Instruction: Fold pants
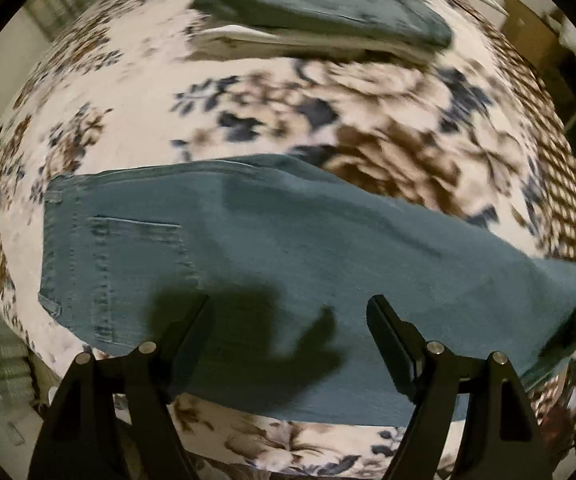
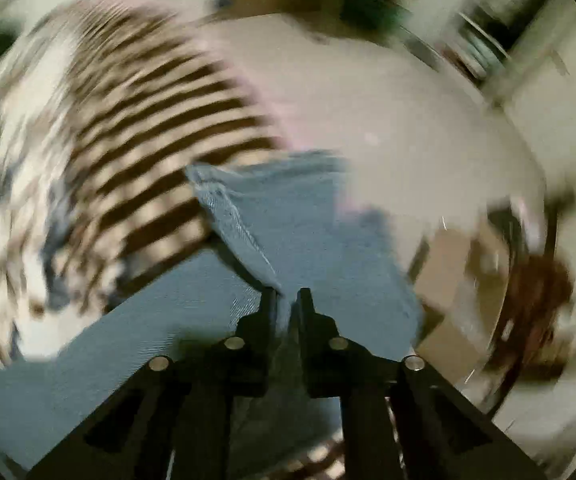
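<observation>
Pants (image 1: 288, 240): matt blue denim, stitched seams. Bedspread (image 1: 159, 80): soft floral-printed cloth. Left gripper (image 1: 288, 304): matt black plastic.

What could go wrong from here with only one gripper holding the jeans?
The right gripper pinches only a narrow bit of the jeans near the leg end, so the denim could slip out. The left gripper hangs open above them, so the waist end may drag and bunch on the floral blanket.

**Layout on the bed**

The pants (image 1: 288, 264) lay flat across the bedspread (image 1: 147, 92), waistband to the left, leg running right. 1 folded stack (image 1: 320, 12) sat behind them, well apart. The right gripper (image 2: 287, 300) pinched the leg's hem end.
</observation>
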A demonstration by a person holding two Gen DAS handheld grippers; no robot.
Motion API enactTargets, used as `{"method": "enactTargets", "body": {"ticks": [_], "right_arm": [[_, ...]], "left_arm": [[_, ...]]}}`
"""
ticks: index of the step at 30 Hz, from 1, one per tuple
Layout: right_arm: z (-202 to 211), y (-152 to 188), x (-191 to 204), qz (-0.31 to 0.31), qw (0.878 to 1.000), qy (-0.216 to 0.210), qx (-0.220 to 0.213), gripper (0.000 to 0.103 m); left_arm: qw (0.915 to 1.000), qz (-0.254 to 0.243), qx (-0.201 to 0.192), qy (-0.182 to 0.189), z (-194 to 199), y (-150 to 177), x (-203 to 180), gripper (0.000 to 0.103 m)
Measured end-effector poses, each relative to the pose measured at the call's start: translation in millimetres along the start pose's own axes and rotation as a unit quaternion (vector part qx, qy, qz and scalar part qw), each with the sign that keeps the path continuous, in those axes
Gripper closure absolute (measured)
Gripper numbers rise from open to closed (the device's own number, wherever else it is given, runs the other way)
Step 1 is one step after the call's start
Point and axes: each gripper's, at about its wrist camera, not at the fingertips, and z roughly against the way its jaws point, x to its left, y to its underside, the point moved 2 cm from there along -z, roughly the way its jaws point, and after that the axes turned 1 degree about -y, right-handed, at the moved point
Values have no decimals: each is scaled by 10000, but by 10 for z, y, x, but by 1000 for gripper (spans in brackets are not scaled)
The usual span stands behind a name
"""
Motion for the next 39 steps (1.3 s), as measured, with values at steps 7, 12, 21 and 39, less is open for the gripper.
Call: {"method": "enactTargets", "body": {"ticks": [7,12,21,39], "right_arm": [[-543,418,-1532,-2949,9382,-1237,1327,53],[-730,442,-1561,-3459,9017,-2292,1210,49],[-1059,472,-1097,-2974,9159,-2315,1383,49],[-905,493,-954,-2155,9442,-2419,599,50]], "left_arm": [[9993,-219,285,45,-68,149,-227,26],[9986,-231,473,-34,-152,243,-239,26],[9976,-174,644,-182,-281,331,-245,26],[9952,8,898,-380,-699,522,-307,26]]}}
